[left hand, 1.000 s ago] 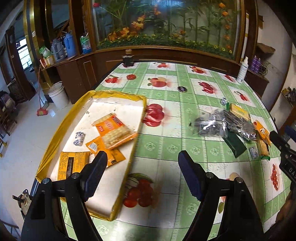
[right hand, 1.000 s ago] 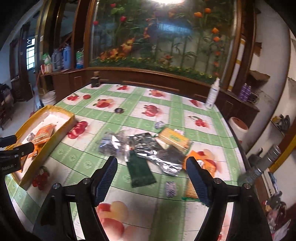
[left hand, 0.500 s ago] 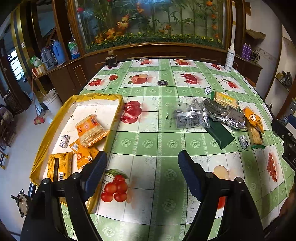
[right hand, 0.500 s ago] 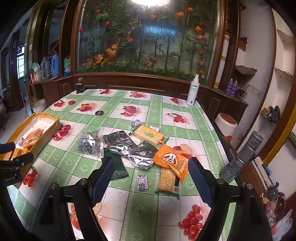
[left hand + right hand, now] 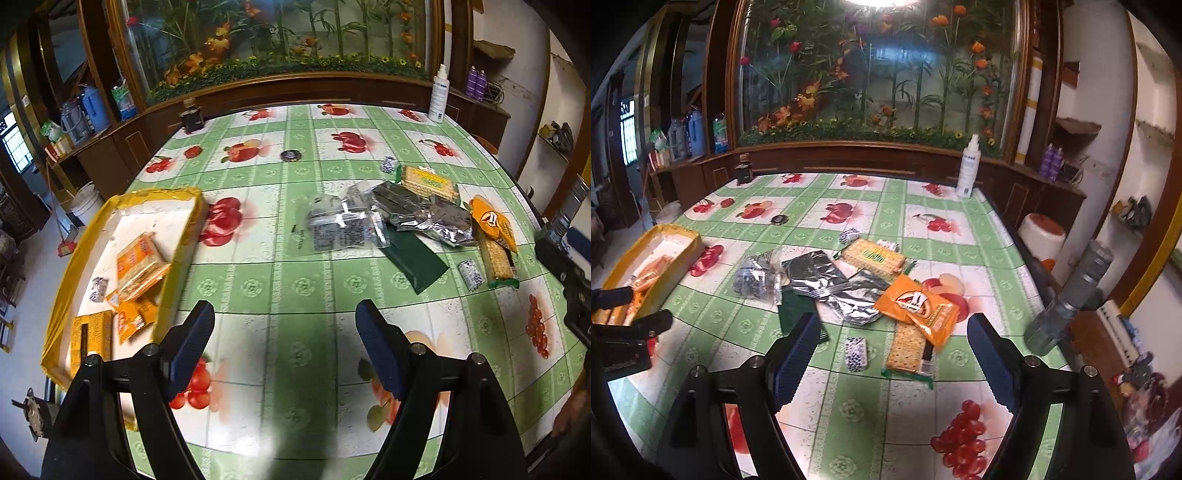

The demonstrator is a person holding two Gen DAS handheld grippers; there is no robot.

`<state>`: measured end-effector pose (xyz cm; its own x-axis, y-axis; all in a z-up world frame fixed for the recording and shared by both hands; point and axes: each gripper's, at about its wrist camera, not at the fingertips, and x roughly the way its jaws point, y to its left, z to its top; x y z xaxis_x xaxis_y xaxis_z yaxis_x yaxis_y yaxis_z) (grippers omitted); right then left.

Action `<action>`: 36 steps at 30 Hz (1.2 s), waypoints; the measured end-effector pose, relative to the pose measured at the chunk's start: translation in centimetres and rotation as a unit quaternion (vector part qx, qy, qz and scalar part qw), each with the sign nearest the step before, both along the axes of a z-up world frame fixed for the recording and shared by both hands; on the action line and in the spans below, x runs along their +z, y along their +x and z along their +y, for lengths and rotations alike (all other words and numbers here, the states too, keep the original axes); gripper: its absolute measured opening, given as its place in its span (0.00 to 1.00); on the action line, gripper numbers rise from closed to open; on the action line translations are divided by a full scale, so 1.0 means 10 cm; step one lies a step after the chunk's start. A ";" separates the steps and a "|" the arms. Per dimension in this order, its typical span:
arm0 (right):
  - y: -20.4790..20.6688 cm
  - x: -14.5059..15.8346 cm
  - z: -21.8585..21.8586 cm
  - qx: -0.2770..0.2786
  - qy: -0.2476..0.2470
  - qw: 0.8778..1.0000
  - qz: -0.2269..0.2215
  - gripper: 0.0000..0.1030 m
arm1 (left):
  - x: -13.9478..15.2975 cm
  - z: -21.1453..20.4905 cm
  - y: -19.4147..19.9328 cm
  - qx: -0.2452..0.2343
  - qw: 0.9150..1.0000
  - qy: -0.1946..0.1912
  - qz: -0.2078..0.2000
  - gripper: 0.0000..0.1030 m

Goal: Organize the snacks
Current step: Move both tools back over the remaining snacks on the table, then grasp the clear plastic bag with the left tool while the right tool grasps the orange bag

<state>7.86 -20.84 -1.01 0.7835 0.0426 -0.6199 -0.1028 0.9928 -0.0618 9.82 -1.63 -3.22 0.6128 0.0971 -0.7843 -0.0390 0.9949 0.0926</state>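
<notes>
A pile of snacks lies mid-table: a clear bag [image 5: 341, 225], silver foil packs [image 5: 831, 284], a dark green pack [image 5: 415, 258], a cracker pack with a green label [image 5: 873, 254], an orange bag [image 5: 918, 304], a cracker sleeve [image 5: 907, 349] and a small patterned candy [image 5: 856, 354]. The yellow tray [image 5: 79, 254] at the left holds orange cracker packs [image 5: 138, 260]. My left gripper [image 5: 284, 343] hangs open over bare tablecloth, nearer than the pile. My right gripper [image 5: 892, 354] is open with nothing between its pads, just short of the candy and cracker sleeve.
A white spray bottle [image 5: 968, 166] and a dark jar [image 5: 743, 171] stand at the table's far edge, a small round lid [image 5: 779, 220] lies before them. A grey flashlight-like cylinder [image 5: 1067, 299] juts in at the right edge. Cabinets and a flower display back the table.
Both views have slid right along the table: the tray has moved toward the left edge and the snack pile has come closer. Both grippers stay open and empty.
</notes>
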 end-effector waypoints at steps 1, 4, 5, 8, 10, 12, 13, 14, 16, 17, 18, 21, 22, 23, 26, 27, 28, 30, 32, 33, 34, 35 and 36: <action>0.02 -0.03 -0.05 0.006 0.017 1.000 0.008 0.81 | -0.01 -0.04 0.04 -0.005 1.000 -0.006 0.002 0.77; 0.10 -0.14 -0.16 0.020 0.043 0.998 0.029 0.81 | -0.03 -0.16 0.17 -0.021 1.000 -0.015 0.003 0.77; 0.12 -0.18 -0.18 0.025 0.044 0.998 0.036 0.81 | -0.04 -0.18 0.23 -0.020 1.000 -0.009 0.000 0.77; 0.19 -0.28 -0.25 0.051 0.071 0.994 0.058 0.81 | -0.06 -0.19 0.44 -0.029 1.000 0.001 -0.003 0.77; 0.23 -0.33 -0.32 0.060 0.088 0.992 0.066 0.81 | -0.10 -0.19 0.59 -0.051 0.999 0.010 0.000 0.77; 0.27 -0.38 -0.39 0.051 0.088 0.992 0.071 0.81 | -0.15 -0.22 0.72 -0.085 0.996 0.023 0.006 0.77; 0.31 -0.41 -0.44 0.047 0.089 0.992 0.075 0.82 | -0.18 -0.25 0.78 -0.109 0.993 0.030 0.013 0.77; 0.34 -0.43 -0.48 0.041 0.092 0.992 0.080 0.82 | -0.21 -0.29 0.84 -0.137 0.990 0.035 0.020 0.77; 0.40 -0.46 -0.56 0.036 0.101 0.990 0.087 0.82 | -0.28 -0.36 0.95 -0.174 0.983 0.058 0.028 0.77; 0.42 -0.46 -0.60 0.035 0.108 0.989 0.090 0.82 | -0.31 -0.40 1.00 -0.187 0.979 0.072 0.030 0.77; 0.43 -0.46 -0.63 0.032 0.112 0.989 0.091 0.82 | -0.33 -0.42 1.05 -0.197 0.976 0.086 0.029 0.77; 0.50 -0.48 -0.69 0.030 0.119 0.987 0.099 0.82 | -0.38 -0.46 1.16 -0.227 0.968 0.104 0.028 0.77; 0.52 -0.50 -0.70 0.029 0.116 0.987 0.104 0.82 | -0.42 -0.48 1.20 -0.239 0.964 0.107 0.033 0.77; 0.55 -0.52 -0.70 0.027 0.110 0.988 0.107 0.82 | -0.46 -0.51 1.23 -0.252 0.961 0.112 0.036 0.77; 0.64 -0.58 -0.72 0.016 0.093 0.989 0.112 0.82 | -0.55 -0.56 1.26 -0.265 0.955 0.131 0.026 0.84; 0.67 -0.58 -0.72 0.015 0.088 0.990 0.112 0.82 | -0.55 -0.56 1.26 -0.267 0.955 0.128 0.017 0.84; 0.72 -0.57 -0.72 0.018 0.087 0.990 0.112 0.82 | -0.56 -0.56 1.27 -0.267 0.956 0.122 0.018 0.84; 0.82 -0.55 -0.70 0.032 0.086 0.990 0.111 0.82 | -0.56 -0.52 1.33 -0.262 0.959 0.101 0.024 0.87; 0.93 -0.53 -0.64 0.049 0.070 0.990 0.110 0.82 | -0.57 -0.44 1.40 -0.256 0.963 0.077 0.033 0.92; 1.00 -0.53 -0.60 0.061 0.060 0.990 0.113 0.82 | -0.59 -0.39 1.43 -0.250 0.965 0.068 0.035 0.92; 1.08 -0.55 -0.55 0.075 0.049 0.989 0.118 0.82 | -0.61 -0.35 1.45 -0.241 0.967 0.067 0.037 0.92; 1.14 -0.58 -0.51 0.084 0.038 0.988 0.125 0.82 | -0.64 -0.33 1.46 -0.235 0.968 0.074 0.039 0.92; 1.19 -0.62 -0.47 0.088 0.026 0.987 0.133 0.82 | -0.65 -0.30 1.45 -0.234 0.969 0.072 0.037 0.90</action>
